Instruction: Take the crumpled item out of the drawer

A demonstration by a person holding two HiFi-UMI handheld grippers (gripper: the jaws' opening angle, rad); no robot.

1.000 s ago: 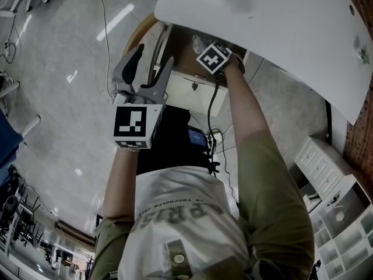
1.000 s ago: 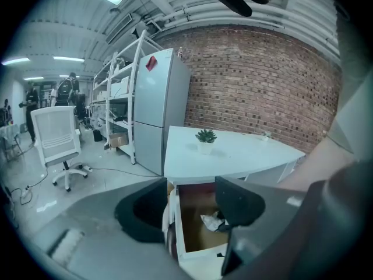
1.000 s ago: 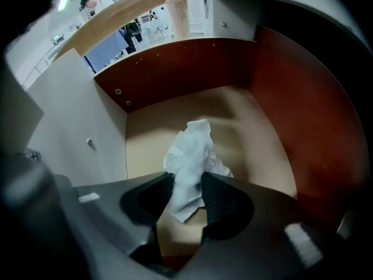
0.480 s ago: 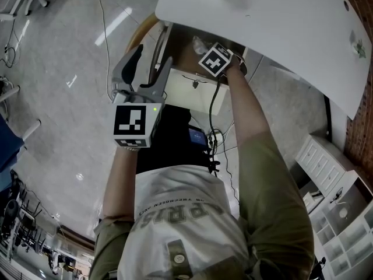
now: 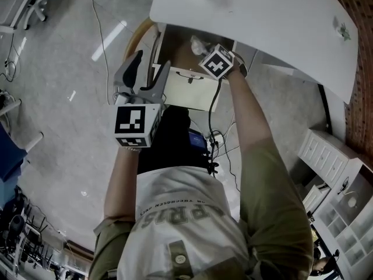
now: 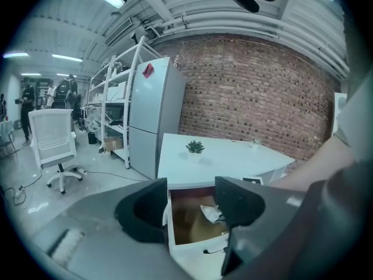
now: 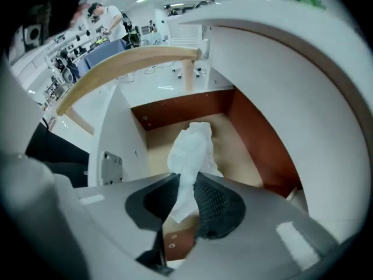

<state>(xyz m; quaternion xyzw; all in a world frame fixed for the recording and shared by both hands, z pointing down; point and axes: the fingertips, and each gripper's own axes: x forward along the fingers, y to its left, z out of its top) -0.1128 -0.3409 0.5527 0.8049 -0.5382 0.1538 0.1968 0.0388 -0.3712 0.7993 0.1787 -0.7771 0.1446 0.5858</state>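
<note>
Right gripper (image 7: 186, 206) pinches, jaws just closed, the lower end of the crumpled white paper (image 7: 190, 147), its long axis running up-frame over the open wooden drawer (image 7: 256, 144); left gripper (image 6: 191, 206), jaws spread and empty, lies farther off.

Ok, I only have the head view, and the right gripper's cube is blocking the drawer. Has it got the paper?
Observer: Yes. The right gripper has just been closing its fingers, and they pinch the paper.
Operator: Is it out of the drawer?
Observer: Not yet; it hangs over the drawer floor.
Operator: Good grip?
Observer: They hold its near end only; most sticks out beyond them.
</note>
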